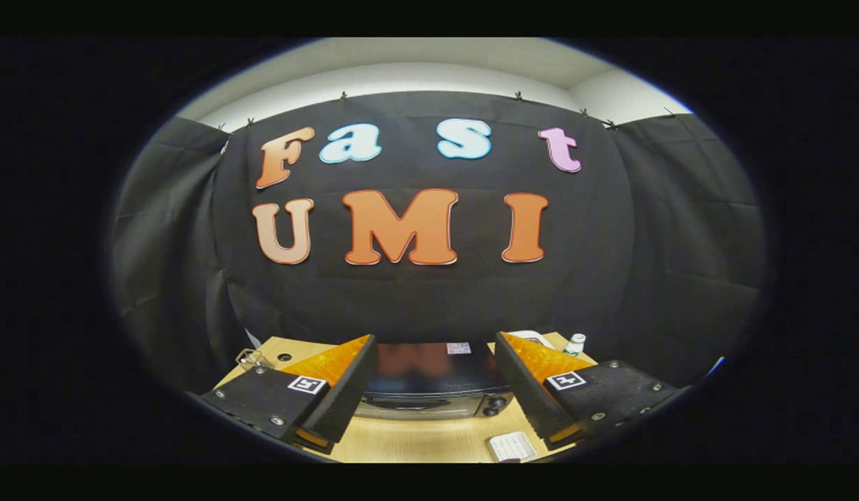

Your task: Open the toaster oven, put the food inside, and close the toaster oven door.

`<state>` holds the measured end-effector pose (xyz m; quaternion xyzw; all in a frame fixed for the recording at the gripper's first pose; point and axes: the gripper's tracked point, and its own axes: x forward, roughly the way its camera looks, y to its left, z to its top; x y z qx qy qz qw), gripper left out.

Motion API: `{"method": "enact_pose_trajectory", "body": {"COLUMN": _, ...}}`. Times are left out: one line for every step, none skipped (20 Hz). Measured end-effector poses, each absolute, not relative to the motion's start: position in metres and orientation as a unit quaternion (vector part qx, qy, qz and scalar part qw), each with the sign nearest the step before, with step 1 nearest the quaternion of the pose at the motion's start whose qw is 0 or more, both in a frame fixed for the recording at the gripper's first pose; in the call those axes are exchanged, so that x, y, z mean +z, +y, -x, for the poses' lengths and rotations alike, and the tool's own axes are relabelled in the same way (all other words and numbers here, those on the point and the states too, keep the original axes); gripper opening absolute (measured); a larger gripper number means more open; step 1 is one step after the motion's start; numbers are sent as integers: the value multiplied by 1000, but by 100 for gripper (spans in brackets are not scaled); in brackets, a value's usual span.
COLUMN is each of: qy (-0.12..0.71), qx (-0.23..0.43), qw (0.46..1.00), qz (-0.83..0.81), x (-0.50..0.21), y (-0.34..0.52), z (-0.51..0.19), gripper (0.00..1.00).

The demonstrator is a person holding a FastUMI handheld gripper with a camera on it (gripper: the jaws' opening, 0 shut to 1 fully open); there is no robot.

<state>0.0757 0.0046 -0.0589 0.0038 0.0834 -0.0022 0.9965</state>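
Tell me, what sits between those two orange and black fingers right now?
In the gripper view, the open gripper holds nothing. Through the gap shows the toaster oven, door shut, standing beyond the fingertips on the wooden table.

Nothing legible: sticker [459, 348] (small, white) on the toaster oven [429, 393] is blurred.

Dim, soft-focus fisheye view; edges bowed and darkened, ceiling bright.

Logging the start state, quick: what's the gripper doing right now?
Gripper: open, fingers spread wide, holding nothing; the toaster oven sits on the table beyond them.
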Motion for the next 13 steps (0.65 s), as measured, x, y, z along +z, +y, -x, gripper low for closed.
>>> {"method": "enact_pose_trajectory", "body": {"qy": 82, "qx": 0, "qw": 997, "qz": -5, "x": -58, "y": 6, "z": -75, "gripper": 99}}
{"method": "enact_pose_trajectory", "body": {"qy": 82, "qx": 0, "qw": 997, "qz": -5, "x": -58, "y": 6, "z": -75, "gripper": 99}}
{"method": "enact_pose_trajectory", "body": {"qy": 82, "qx": 0, "qw": 997, "qz": -6, "x": -58, "y": 7, "z": -74, "gripper": 99}}
{"method": "enact_pose_trajectory", "body": {"qy": 82, "qx": 1, "qw": 997, "qz": -6, "x": -59, "y": 7, "z": -74, "gripper": 99}}
{"method": "enact_pose_trajectory", "body": {"qy": 82, "qx": 2, "qw": 997, "qz": -5, "x": -60, "y": 8, "z": -73, "gripper": 99}}
{"method": "enact_pose_trajectory", "body": {"qy": 82, "qx": 3, "qw": 997, "qz": -4, "x": -61, "y": 8, "z": -73, "gripper": 99}}
{"method": "enact_pose_trajectory", "body": {"qy": 82, "qx": 4, "qw": 997, "qz": -4, "x": -63, "y": 8, "z": -74, "gripper": 99}}
{"method": "enact_pose_trajectory", "body": {"qy": 82, "qx": 4, "qw": 997, "qz": -5, "x": -65, "y": 8, "z": -76, "gripper": 99}}
{"method": "enact_pose_trajectory", "body": {"qy": 82, "qx": 5, "qw": 997, "qz": -7, "x": -65, "y": 8, "z": -76, "gripper": 99}}
{"method": "enact_pose_trajectory", "body": {"qy": 84, "qx": 6, "qw": 996, "qz": -9, "x": -66, "y": 9, "z": -76, "gripper": 99}}
{"method": "enact_pose_trajectory", "body": {"qy": 85, "qx": 5, "qw": 996, "qz": -10, "x": -68, "y": 8, "z": -76, "gripper": 99}}
{"method": "enact_pose_trajectory", "body": {"qy": 86, "qx": 4, "qw": 996, "qz": -9, "x": -70, "y": 8, "z": -77, "gripper": 99}}
{"method": "enact_pose_trajectory", "body": {"qy": 87, "qx": 3, "qw": 996, "qz": -8, "x": -70, "y": 7, "z": -77, "gripper": 99}}
